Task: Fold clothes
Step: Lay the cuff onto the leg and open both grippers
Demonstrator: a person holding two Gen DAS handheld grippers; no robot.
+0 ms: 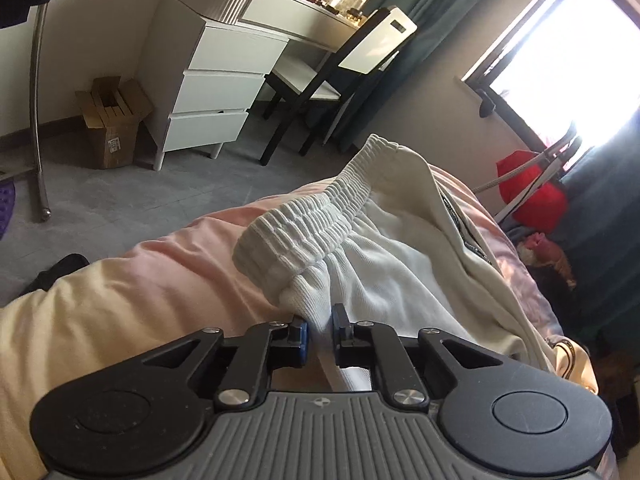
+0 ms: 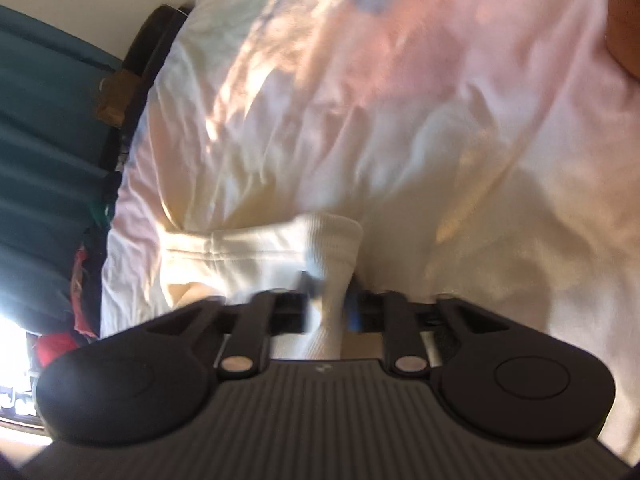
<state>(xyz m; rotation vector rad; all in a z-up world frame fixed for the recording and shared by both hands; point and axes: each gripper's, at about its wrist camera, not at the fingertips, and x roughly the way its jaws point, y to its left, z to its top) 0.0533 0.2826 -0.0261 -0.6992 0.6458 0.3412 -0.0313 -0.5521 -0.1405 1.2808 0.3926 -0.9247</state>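
A pair of white ribbed sweatpants (image 1: 384, 256) with an elastic waistband (image 1: 316, 216) lies raised over the pink and cream bed cover (image 1: 132, 280). My left gripper (image 1: 319, 330) is shut on a fold of the pants just below the waistband. In the right wrist view, which is blurred, my right gripper (image 2: 328, 300) is shut on a ribbed end of the same white pants (image 2: 332, 240), with more of the garment (image 2: 224, 256) stretching off to the left over the bed cover (image 2: 440, 100).
A white drawer unit (image 1: 212, 92) and dressing table stand beyond the bed with a black-framed chair (image 1: 332, 76). A cardboard box (image 1: 112, 120) sits on the grey floor. Teal curtains (image 2: 44, 152), a bright window (image 1: 568, 68) and a red item (image 1: 532, 192) lie at the bedside.
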